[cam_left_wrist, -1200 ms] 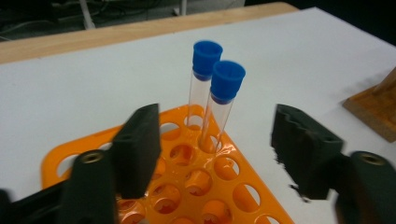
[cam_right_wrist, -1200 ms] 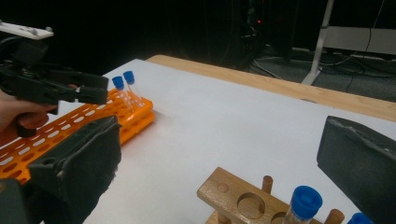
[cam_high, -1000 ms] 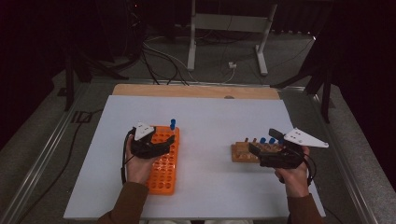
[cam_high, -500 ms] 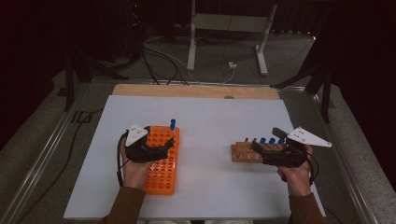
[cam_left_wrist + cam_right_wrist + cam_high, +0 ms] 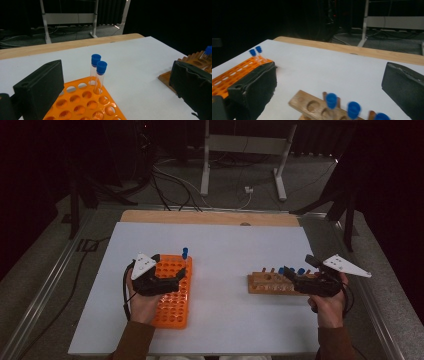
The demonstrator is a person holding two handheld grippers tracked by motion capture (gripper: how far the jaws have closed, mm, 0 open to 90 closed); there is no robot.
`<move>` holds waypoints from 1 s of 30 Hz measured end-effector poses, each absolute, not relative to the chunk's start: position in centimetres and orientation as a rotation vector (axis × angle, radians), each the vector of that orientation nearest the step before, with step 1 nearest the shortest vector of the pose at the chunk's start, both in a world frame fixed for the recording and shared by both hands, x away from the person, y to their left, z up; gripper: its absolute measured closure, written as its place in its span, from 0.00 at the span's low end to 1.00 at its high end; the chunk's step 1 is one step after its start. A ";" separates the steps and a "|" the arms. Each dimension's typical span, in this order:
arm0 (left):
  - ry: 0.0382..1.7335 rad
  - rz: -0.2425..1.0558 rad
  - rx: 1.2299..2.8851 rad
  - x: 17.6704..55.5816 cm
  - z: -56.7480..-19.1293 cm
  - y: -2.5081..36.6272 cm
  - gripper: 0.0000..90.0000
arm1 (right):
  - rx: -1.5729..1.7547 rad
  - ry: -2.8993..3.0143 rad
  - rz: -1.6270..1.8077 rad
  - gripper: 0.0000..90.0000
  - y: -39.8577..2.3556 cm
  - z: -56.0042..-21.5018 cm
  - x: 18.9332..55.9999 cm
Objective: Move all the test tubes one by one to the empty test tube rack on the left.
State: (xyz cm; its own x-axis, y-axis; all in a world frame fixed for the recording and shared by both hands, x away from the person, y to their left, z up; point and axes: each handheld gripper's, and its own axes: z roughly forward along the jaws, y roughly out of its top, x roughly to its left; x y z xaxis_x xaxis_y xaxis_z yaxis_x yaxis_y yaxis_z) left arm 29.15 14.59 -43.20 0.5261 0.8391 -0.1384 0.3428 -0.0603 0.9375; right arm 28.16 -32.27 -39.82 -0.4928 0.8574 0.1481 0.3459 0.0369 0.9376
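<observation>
On the white worktop an orange plastic tube rack with round holes lay toward the left edge, its long side running from the near edge toward the far one. Two clear tubes with blue caps stood upright in holes at its far end, one just behind the other, so close that their caps nearly touched (whether they did touch could not be made out).

The left gripper hung over the middle of the orange rack, in a hand that came in from the near edge. Its jaws had just been opening and stood wide apart, released, with nothing between them; in the left gripper view the two tubes rose beyond the gap, well clear of both black pads.

Toward the right edge sat a wooden block rack with drilled holes, bearing several more blue-capped tubes in a row. The hole at its left end was empty. The right gripper lay level just beside that wooden rack, on its right side, pointing along it toward the left. Its jaws were parted too, holding nothing; in the right gripper view the blue caps stood low between the pads, blurred, without touching either one.
</observation>
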 end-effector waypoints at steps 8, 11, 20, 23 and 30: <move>1.024 0.539 1.639 29.1 -43.2 14.5 0.01 | 1.287 1.809 1.443 0.06 -34.3 -40.5 28.5; 1.026 0.539 1.631 29.1 -43.2 14.6 0.01 | 1.316 1.805 1.423 0.10 -35.0 -41.0 28.6; 1.032 0.537 1.624 29.0 -43.1 14.7 0.01 | 1.338 1.815 1.353 0.33 -36.0 -42.2 28.9; 1.030 0.535 1.626 29.0 -43.1 14.6 0.01 | 1.339 1.826 1.323 0.42 -36.0 -42.5 29.0; 1.025 0.541 1.627 28.9 -43.1 14.5 0.01 | 1.353 1.832 1.267 0.56 -36.3 -43.2 29.1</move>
